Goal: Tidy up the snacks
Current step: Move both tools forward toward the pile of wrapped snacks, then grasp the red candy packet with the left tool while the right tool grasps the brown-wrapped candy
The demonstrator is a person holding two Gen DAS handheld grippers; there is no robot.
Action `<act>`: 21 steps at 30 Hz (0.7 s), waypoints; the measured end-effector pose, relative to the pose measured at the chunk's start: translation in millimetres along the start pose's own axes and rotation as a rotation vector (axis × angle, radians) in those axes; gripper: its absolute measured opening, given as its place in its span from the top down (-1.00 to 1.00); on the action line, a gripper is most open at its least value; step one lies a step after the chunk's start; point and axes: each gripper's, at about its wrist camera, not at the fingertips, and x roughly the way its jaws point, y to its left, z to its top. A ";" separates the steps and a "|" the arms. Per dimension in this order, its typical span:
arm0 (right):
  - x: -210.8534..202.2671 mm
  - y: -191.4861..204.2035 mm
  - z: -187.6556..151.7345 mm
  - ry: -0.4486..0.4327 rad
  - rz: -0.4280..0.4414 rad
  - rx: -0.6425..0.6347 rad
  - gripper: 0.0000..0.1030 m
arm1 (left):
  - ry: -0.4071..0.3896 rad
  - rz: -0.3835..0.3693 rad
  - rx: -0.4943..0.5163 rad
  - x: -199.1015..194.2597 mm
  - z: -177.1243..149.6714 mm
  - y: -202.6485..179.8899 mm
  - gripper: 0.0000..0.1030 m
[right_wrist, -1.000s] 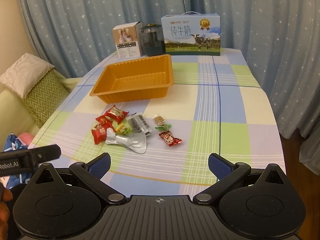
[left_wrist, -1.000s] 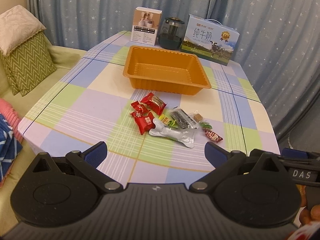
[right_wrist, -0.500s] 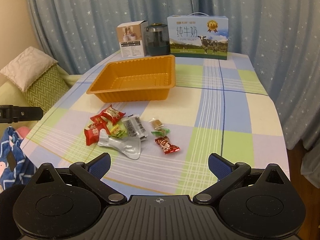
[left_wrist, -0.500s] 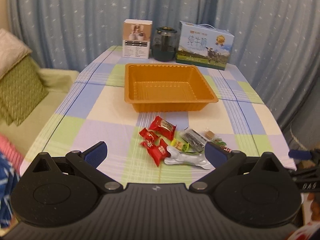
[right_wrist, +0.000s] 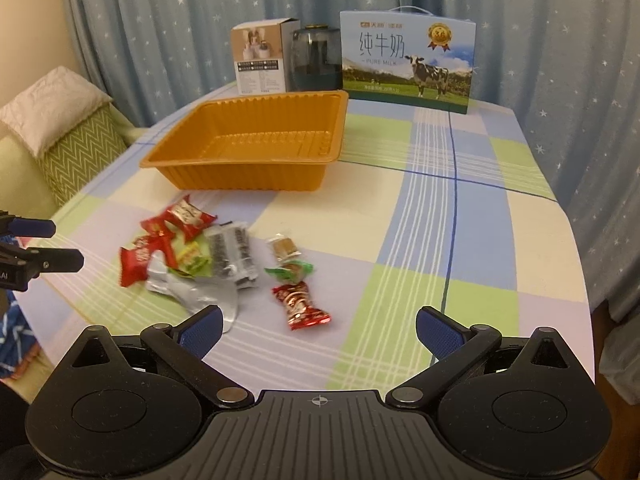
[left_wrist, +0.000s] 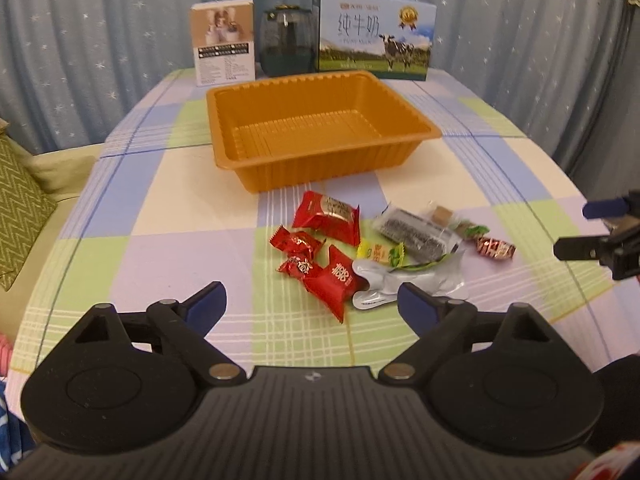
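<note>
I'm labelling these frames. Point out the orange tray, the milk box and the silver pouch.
orange tray (left_wrist: 420,133): left wrist view, right rim.
milk box (right_wrist: 408,68): right wrist view, front face.
silver pouch (left_wrist: 404,280): left wrist view, crumpled middle.

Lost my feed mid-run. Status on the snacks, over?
Left gripper open, its jaws just narrowing, nothing between them; right gripper open, empty. Snack pile on cloth, orange tray empty. Nothing in the way.
</note>
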 end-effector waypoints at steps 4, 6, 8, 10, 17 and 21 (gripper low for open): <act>19.6 -1.5 1.2 0.015 0.006 -0.055 -0.99 | 0.009 -0.001 0.015 14.6 -3.1 2.6 -0.64; 28.9 -2.3 1.5 0.022 0.024 -0.074 -0.73 | 0.008 -0.003 0.025 20.5 -4.0 3.1 -0.60; 40.0 -3.1 2.2 0.038 0.052 -0.088 -0.51 | 0.006 -0.001 0.034 25.8 -5.4 3.6 -0.58; 48.5 -3.1 2.4 0.038 0.063 -0.103 -0.49 | 0.000 -0.008 0.043 30.4 -5.5 3.9 -0.53; 77.0 -2.3 4.9 0.074 0.107 -0.157 -0.09 | -0.002 -0.024 0.097 41.1 -2.1 6.1 -0.33; 84.4 -1.2 3.7 0.093 0.119 -0.168 0.21 | -0.012 -0.035 0.146 46.0 1.4 3.9 -0.30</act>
